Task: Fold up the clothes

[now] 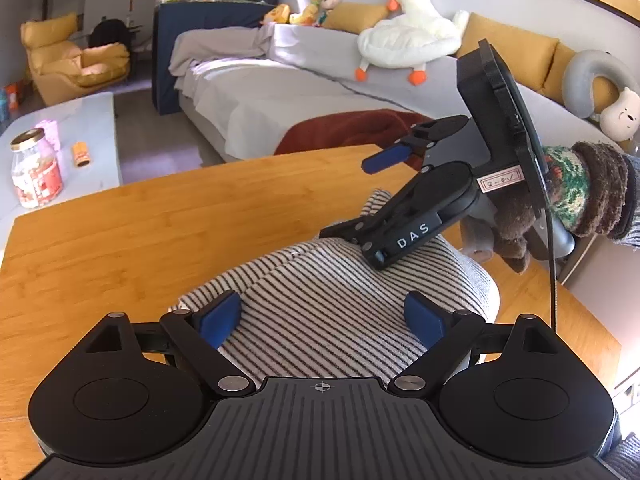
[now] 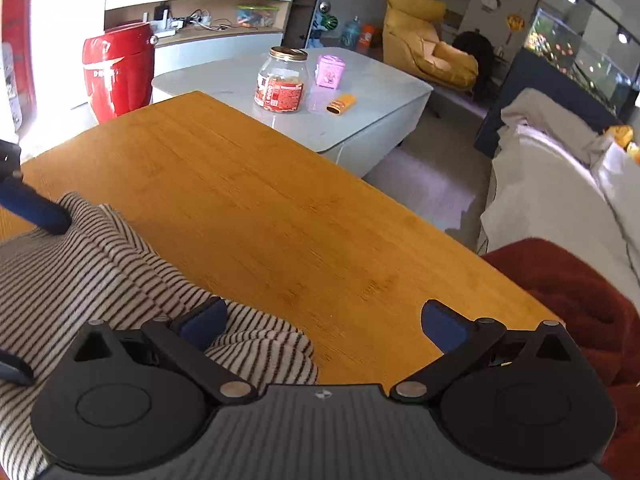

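A wooden table [image 1: 120, 232] fills the middle of both views, its near edge hidden under the gripper bodies. On it lies the striped garment [image 1: 332, 304], bunched into a rounded heap at the near side; how it is folded underneath cannot be made out, and in the right wrist view it is cut off at the left and bottom edges. Beyond the table's far edge a rust-red cloth [image 1: 348, 128] lies on the grey sofa [image 1: 280, 92], only partly seen behind the tabletop.

The left gripper [image 1: 324, 320] hangs over the heap with its jaws spread wide, one blue pad at either flank of the cloth, gripping nothing. The right gripper [image 2: 324, 324] also stands released: its left pad rests at the garment's edge, its right pad over bare wood. In the left wrist view its lower finger is hidden against the stripes. A gloved hand [image 1: 580, 192] holds it, the sleeve cut off at the right.
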Available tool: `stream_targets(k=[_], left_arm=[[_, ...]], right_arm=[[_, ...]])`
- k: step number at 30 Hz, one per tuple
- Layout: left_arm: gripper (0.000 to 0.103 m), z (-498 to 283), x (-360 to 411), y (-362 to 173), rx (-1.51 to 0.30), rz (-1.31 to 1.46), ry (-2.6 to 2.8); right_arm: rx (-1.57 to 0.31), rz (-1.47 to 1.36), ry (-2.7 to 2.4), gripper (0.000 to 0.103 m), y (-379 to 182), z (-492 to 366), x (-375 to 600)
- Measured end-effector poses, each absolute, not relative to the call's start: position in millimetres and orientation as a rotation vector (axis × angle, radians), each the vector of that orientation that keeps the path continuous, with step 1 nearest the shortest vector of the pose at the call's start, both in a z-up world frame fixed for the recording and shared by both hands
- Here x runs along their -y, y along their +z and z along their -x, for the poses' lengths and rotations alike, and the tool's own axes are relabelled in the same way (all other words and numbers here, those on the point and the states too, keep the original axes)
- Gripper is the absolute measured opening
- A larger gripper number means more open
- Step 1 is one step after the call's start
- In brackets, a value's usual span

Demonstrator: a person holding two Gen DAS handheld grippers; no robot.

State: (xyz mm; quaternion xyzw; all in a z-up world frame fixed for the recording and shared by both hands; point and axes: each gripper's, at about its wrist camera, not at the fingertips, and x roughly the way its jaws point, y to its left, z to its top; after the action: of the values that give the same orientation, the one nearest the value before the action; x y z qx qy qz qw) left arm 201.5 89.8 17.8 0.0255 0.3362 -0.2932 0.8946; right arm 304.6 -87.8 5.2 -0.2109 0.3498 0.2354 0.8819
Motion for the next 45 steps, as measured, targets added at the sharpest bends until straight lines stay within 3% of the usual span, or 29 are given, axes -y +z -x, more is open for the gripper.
stream_targets(k=[11,20,26,31,35,41,43,45], left_arm=[[0.095,-202.9,-94.7,14.5,-0.699,-0.022,-0.613],[0.095,-199.0,-94.0,17.2,-0.701,-0.036,-0.613],[0.098,-196.3,-98.9,42.8,-0.62,-0.082,-0.603],[0.099,-243.5,-102.9,29.1,-0.724,-0.06,-0.57],[0.101,-267.9,-119.5,7.0,-0.804,0.118,-0.626],[0.102,-267.7,-133.7,-7.6,-0.83,0.227,-0.627],[0.102,-266.8,-136.8,-10.0,-0.85,0.254,-0.62],[0.102,-265.5,-140.4,-12.7,-0.871,0.287,-0.615]], right_arm=[[-0.772,0.188,0.527,0.103,51.3,-253.9,121.4],[-0.865,-0.045,0.446,0.103,5.0,-244.3,132.2],[-0.815,0.029,0.451,0.103,2.5,-237.9,126.5],[-0.847,-0.124,0.433,0.103,5.1,-232.7,145.1],[-0.828,-0.219,0.416,0.103,19.5,-198.5,166.8],[-0.991,-0.475,0.519,0.103,-2.0,-160.4,185.2],[-1.05,-0.593,0.562,0.101,-18.6,-162.3,178.7],[-1.068,-0.634,0.578,0.085,-25.3,-169.2,173.5]])
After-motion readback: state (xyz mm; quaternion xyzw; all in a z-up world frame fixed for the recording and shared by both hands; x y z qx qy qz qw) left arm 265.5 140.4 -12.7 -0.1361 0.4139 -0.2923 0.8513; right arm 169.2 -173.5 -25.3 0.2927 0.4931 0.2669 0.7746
